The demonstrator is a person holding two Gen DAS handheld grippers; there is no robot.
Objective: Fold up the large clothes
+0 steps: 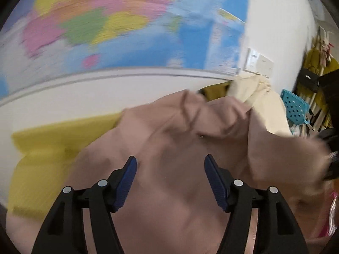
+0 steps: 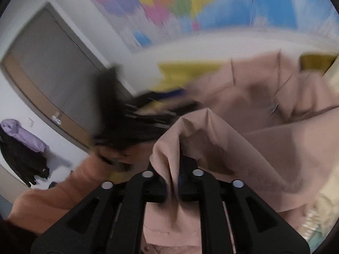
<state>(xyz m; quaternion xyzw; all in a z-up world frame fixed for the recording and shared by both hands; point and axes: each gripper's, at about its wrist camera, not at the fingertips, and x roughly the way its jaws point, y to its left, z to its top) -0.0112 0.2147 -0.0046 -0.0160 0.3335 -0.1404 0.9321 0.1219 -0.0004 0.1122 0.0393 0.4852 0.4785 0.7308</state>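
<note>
Your left tool [image 1: 170, 167] stands open, nothing between its blue pads, over the pink garment [image 1: 169, 139] spread just below and ahead of it. Your right tool [image 2: 172, 182] has a fold of that same garment [image 2: 190, 131] standing between its narrowly parted jaws; whether the pads press it, you cannot tell. Beyond lie a yellow cloth [image 1: 53, 139] and a wall map [image 1: 106, 21]

No legible text anywhere in either view. Lettering on the wall map [image 1: 101, 21] smeared past reading by blur. Faint dark marks on the white wall plate [image 1: 257, 60] beside it, too small to make out.
</note>
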